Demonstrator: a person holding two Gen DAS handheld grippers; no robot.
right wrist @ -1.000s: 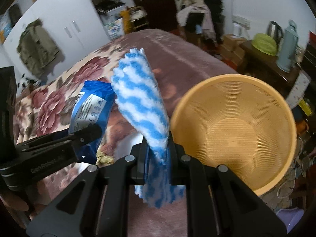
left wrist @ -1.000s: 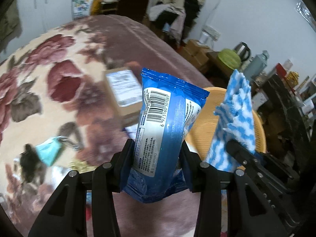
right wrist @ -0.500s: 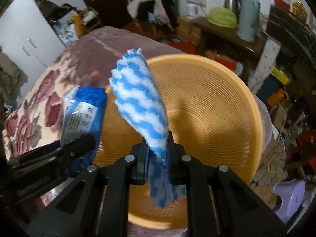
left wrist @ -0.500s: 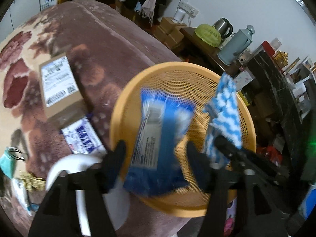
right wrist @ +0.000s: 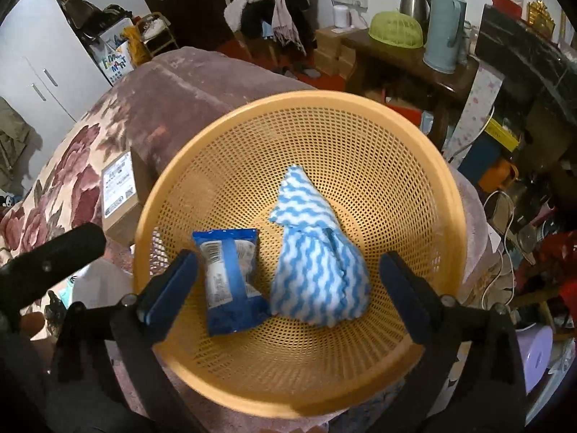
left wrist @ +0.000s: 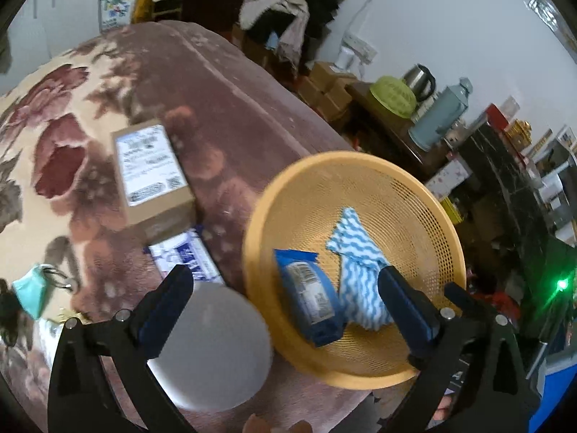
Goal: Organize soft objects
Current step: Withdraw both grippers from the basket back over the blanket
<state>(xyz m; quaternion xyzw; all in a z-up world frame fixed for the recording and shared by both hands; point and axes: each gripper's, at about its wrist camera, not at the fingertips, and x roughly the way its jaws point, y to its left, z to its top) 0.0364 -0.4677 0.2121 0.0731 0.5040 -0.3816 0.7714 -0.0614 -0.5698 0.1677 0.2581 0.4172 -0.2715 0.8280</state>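
Both grippers (right wrist: 288, 281) just opened wide, holding nothing.

Readable text is scarce. A carton (right wrist: 116, 60) beside the white wardrobe carries colourful letters, roughly "TIME MART", second word clearer than the first. The blue wipes pack (right wrist: 230, 278) in the orange basket (right wrist: 425, 166) shows a barcode and a white print panel, digits too small to read. The cardboard box (left wrist: 153, 176) on the floral blanket has a white shipping label with a QR-type code and barcode, lines blurred. The blue-and-white pack (left wrist: 187, 258) just below it has large blue characters, smeared, unreadable
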